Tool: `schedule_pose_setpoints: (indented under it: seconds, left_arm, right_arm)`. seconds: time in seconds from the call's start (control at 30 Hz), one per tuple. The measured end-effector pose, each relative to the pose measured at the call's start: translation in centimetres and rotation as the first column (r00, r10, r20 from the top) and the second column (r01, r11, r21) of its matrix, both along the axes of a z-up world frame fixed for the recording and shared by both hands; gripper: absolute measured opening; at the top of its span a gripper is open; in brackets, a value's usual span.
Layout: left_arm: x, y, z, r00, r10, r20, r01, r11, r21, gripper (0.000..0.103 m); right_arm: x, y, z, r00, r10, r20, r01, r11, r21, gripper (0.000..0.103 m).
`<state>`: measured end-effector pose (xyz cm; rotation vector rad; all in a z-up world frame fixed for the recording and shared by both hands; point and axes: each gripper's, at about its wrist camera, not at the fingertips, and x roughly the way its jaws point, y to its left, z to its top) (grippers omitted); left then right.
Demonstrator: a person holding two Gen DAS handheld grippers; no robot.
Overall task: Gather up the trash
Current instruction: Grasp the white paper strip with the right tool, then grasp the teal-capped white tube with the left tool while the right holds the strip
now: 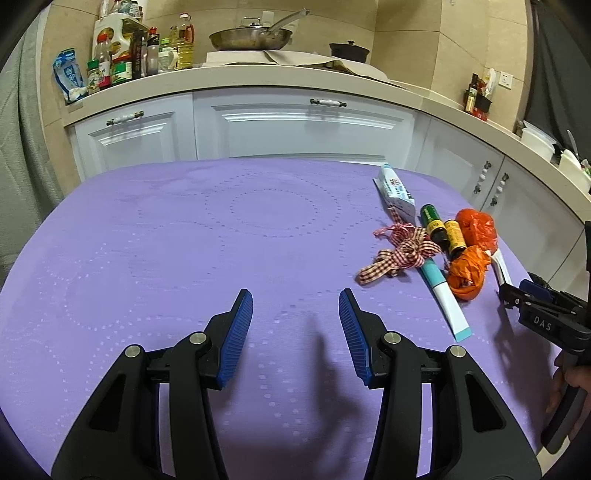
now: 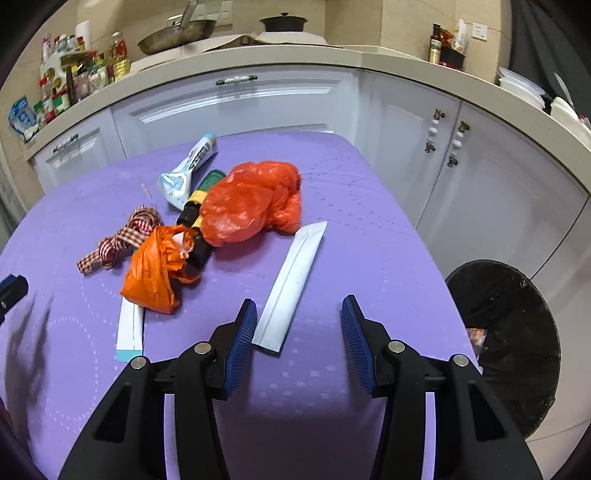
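Litter heaped on the purple dotted tablecloth (image 2: pixel 369 229)

Right gripper (image 2: pixel 299 325) spread, empty; flat white paper sleeve (image 2: pixel 291 288) seemingly just beyond its fingertips. Left gripper (image 1: pixel 295 317) spread, empty.

Table: purple cloth (image 1: pixel 184 258) with dotted ring pattern.
Cabinets: white doors (image 1: pixel 306 129) behind the table, turning a corner to its right.
Counter: beige top (image 1: pixel 258 74) above the cabinets, carrying a pan (image 1: pixel 251 37), a dark pot (image 1: pixel 349 50), bottles (image 1: pixel 125 59).
Wall: beige tiles (image 1: pixel 406 33), socket (image 1: pixel 505 79).
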<state>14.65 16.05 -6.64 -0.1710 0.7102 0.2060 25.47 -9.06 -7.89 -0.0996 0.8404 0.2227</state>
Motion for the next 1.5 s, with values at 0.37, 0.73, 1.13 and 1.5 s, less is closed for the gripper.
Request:
schedule_pose_setpoints:
  seconds: [0.37, 0.73, 1.13, 1.5]
  left_arm:
    - [0.3, -2.0, -0.2, 0.999, -0.039, -0.002, 0.039, 0.999, -0.020, 0.047]
    - [1.0, -6.1, -0.1, 0.994, -0.106, -0.005, 0.106, 0.994, -0.023, 0.047]
    - [2.7, -11.9, -1.1, 0.985, -0.164, -0.045, 0.165, 0.986, 0.011, 0.047]
    - [6.1, -14.4, -2.7, 0.975, -0.171, -0.142, 0.174, 0.985, 0.010, 0.031]
  right_arm:
    - [0.4, 0.1, -0.1, 1.000, 0.028, -0.013, -0.028, 0.999, 0.028, 0.025]
    - [-0.6, -2.3, 0.2, 1.000, 0.012, 0.005, -0.013, 0.998, 0.063, 0.015]
    - [-1.7, -6.6, 0.3, 1.000, -0.010, 0.025, 0.007, 0.992, 0.127, 0.015]
    - [-1.6, -8.6, -0.1, 1.000, 0.005, 0.021, -0.008, 0.983, 0.182, 0.015]
